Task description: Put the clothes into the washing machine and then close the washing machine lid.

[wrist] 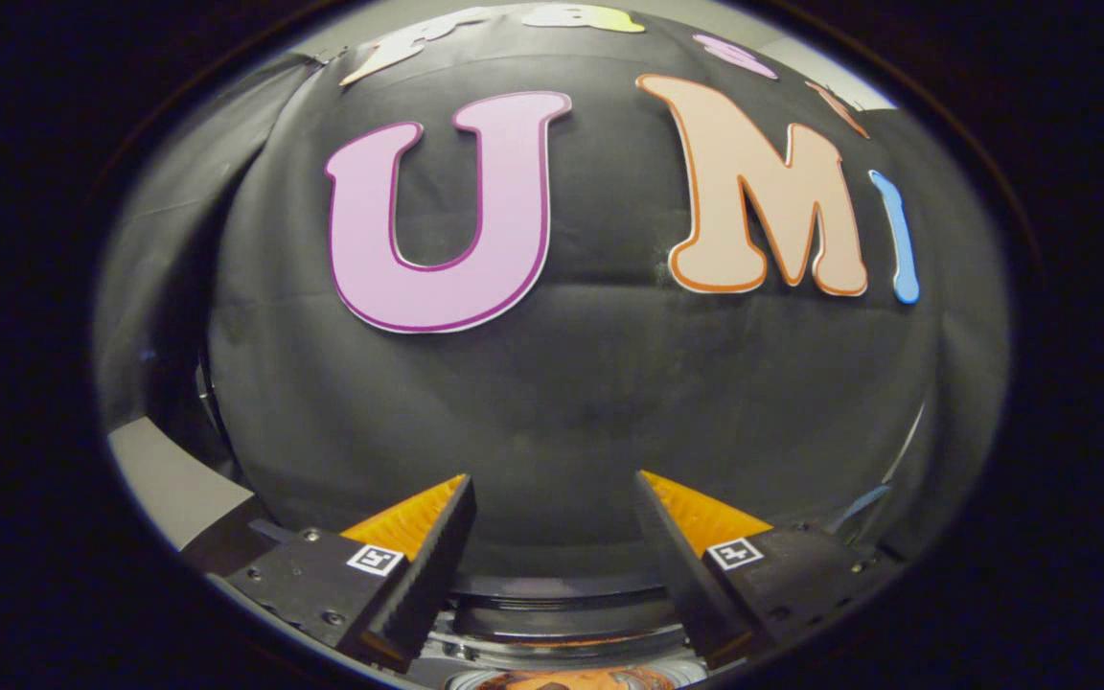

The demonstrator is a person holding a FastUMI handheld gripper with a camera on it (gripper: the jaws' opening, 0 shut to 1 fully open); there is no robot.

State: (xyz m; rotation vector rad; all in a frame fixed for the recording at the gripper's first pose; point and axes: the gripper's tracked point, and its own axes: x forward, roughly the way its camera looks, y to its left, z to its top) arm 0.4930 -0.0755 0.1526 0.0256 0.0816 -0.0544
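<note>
My gripper [552,489] is open, with a wide gap between its two fingers and nothing held. It points at the black cloth wall of the booth. Low down, under and between the fingers, a dark round rim of the washing machine [562,613] shows. Below that rim, at the very bottom, lies a sliver of orange-brown cloth [571,680], seemingly inside the machine's opening. The lid itself I cannot make out.
The black cloth wall [562,383] stands close ahead of the fingers. A pale grey panel [169,479] sits to the left of the left finger. A thin light strip [863,503] runs beside the right finger.
</note>
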